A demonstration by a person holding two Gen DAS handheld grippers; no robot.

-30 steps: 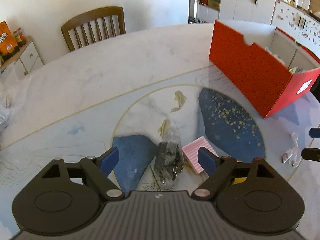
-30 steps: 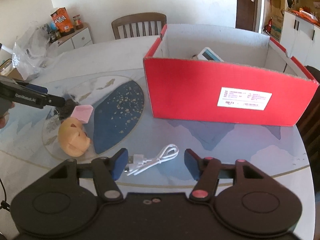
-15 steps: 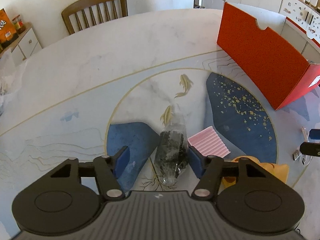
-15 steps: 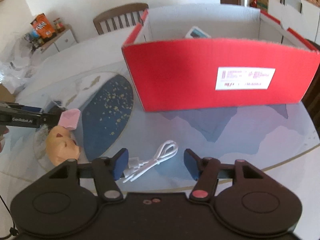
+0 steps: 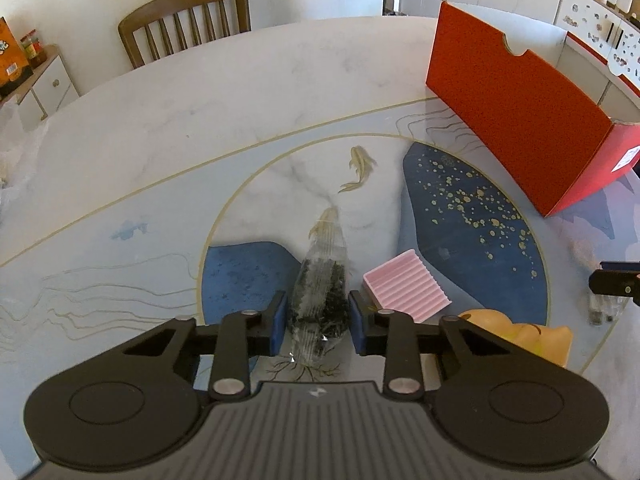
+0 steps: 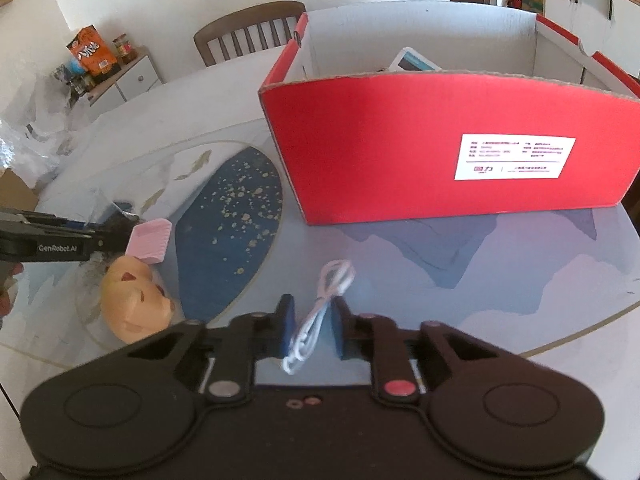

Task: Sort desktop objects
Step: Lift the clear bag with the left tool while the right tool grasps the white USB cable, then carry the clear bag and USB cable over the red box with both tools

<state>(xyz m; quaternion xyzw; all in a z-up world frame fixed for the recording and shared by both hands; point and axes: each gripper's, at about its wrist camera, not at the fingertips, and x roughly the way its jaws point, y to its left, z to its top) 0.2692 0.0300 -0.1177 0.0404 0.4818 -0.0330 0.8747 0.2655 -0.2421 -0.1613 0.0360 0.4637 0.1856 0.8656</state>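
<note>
My left gripper [image 5: 317, 322] is shut on a clear plastic bag of dark bits [image 5: 320, 300] that lies on the table. A pink ribbed pad [image 5: 406, 285] lies just right of it, and an orange pig toy [image 5: 516, 334] sits further right. My right gripper [image 6: 311, 330] is closed around a white USB cable [image 6: 324, 312]; its fingers sit on both sides of the cable, which still rests on the table. The red cardboard box [image 6: 440, 152] stands open beyond it, with a white device [image 6: 414, 62] inside. The left gripper also shows in the right wrist view [image 6: 100, 240].
A wooden chair [image 5: 186, 20] stands behind the round patterned table [image 5: 240, 120]. A low white cabinet with snack packs [image 6: 104, 68] is at the far left. White plastic bags [image 6: 36, 120] lie at the table's left edge.
Both grippers have closed from wide open: the left onto the clear bag, the right around the white cable. Both moved forward over their objects.
</note>
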